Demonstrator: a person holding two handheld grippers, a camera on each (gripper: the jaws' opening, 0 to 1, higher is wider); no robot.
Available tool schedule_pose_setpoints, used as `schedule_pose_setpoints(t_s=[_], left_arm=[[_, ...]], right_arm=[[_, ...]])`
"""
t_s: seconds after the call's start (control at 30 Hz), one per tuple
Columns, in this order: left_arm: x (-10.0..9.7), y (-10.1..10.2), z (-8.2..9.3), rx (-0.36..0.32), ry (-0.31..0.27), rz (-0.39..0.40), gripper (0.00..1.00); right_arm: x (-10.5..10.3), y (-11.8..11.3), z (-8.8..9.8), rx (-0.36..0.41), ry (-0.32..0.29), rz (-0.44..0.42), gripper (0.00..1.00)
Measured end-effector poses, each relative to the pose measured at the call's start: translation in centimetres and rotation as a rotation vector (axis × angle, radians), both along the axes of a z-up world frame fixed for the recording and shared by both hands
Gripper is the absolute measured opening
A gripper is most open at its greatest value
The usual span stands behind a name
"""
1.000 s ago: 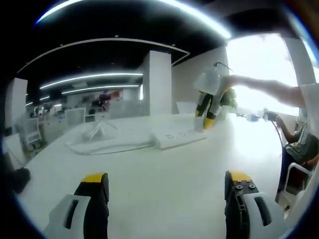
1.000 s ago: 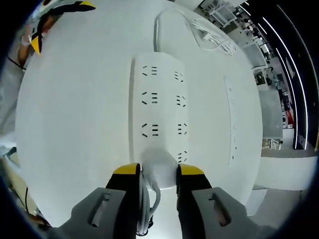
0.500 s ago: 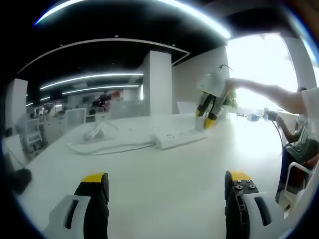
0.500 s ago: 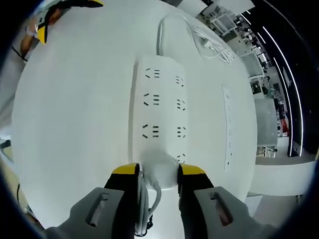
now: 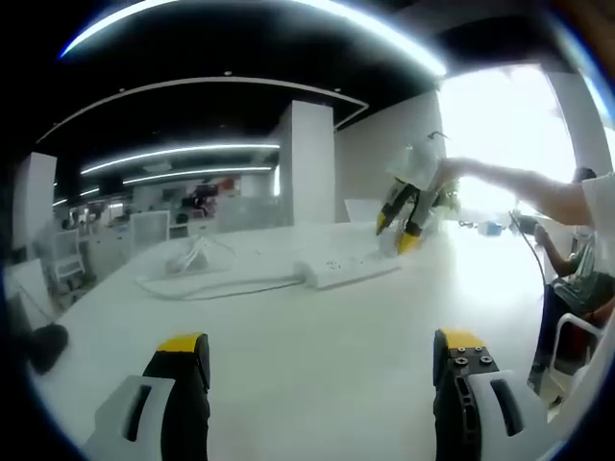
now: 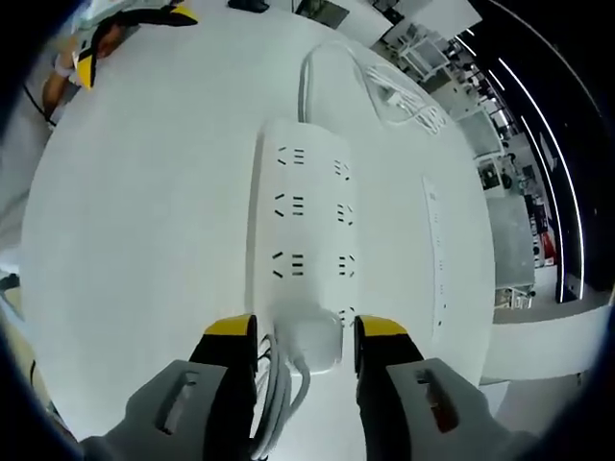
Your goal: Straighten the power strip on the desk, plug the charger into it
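A white power strip (image 6: 307, 216) lies lengthwise on the white desk (image 6: 144, 240), its cable (image 6: 380, 82) looping away at the far end. A white charger (image 6: 312, 341) sits plugged into the strip's near end, its cord (image 6: 279, 384) trailing down between my jaws. My right gripper (image 6: 303, 331) is open, with small gaps either side of the charger. In the left gripper view the power strip (image 5: 346, 269) lies far off with the right gripper (image 5: 402, 216) over its right end. My left gripper (image 5: 322, 343) is open wide over bare desk (image 5: 317, 317).
A flush socket panel (image 6: 437, 245) is set into the desk right of the strip. The left gripper (image 6: 130, 34) shows at the far desk edge. A person's arm (image 5: 519, 182) reaches in from the right. A seated person (image 5: 577, 279) and chair are at the desk's right edge.
My right gripper's jaws have spread apart and let go of the charger, which stays in the strip. The left gripper has barely moved.
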State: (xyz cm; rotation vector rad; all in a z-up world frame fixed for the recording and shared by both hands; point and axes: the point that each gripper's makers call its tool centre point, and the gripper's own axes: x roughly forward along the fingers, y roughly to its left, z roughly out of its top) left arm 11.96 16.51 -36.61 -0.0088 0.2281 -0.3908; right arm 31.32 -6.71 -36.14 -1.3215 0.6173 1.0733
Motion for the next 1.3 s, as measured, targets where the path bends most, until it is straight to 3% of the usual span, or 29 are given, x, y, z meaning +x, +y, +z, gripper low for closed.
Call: schedule_pose_setpoints(t_s=[0.47, 1.3], left_arm=[[-0.3, 0.3, 0.2, -0.002, -0.010, 0.007, 0.99], [-0.2, 0.9, 0.4, -0.001, -0.013, 0.020, 0.99]], right_arm=[[-0.4, 1.5, 1.0, 0.089, -0.004, 0.000, 0.63], [-1.1, 3.1, 4.5, 0.291, -0.051, -0.006, 0.90]])
